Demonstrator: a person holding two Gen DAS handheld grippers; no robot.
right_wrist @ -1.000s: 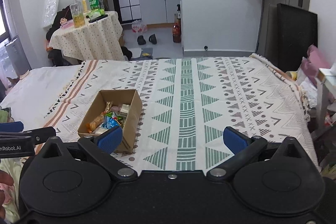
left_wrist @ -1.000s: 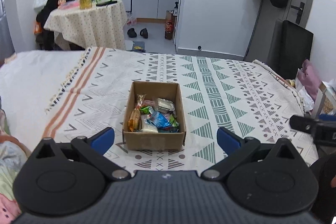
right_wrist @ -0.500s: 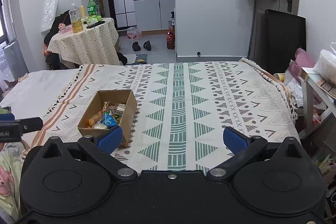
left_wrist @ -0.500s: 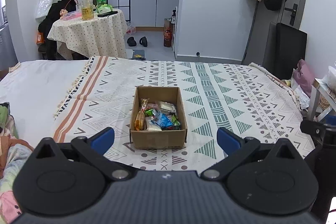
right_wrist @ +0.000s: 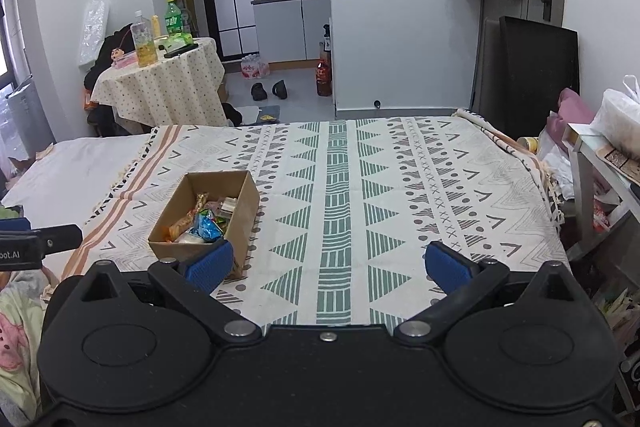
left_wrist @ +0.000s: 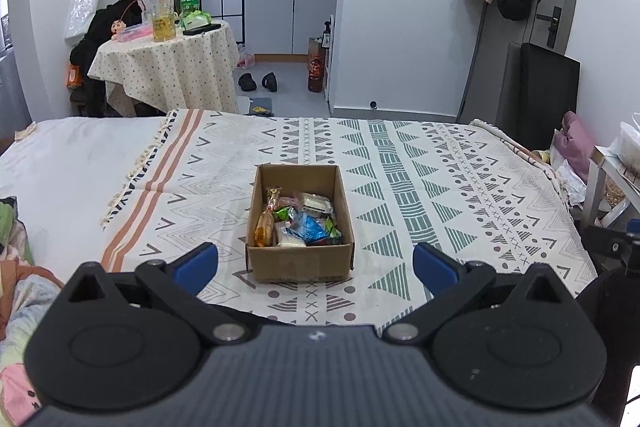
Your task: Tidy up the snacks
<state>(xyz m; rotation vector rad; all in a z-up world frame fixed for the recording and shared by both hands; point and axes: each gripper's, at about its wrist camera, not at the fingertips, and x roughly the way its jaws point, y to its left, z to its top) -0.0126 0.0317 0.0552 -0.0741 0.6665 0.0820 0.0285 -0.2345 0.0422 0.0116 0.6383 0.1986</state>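
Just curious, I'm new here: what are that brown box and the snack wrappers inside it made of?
The box looks like plain matte corrugated cardboard: brown, with folded edges. The snack wrappers look like glossy plastic or foil film, judging by their crinkles and shiny highlights.

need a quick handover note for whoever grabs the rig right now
Left hand-held gripper: open, empty, held back from the cardboard box.
Right hand-held gripper: open, empty, with the box ahead to its left.
The box sits on the patterned blanket with the wrapped snacks piled inside.
Done: no loose snacks visible on the blanket.
Left: apparently nothing to collect; check the box, and tidy the pile if needed.
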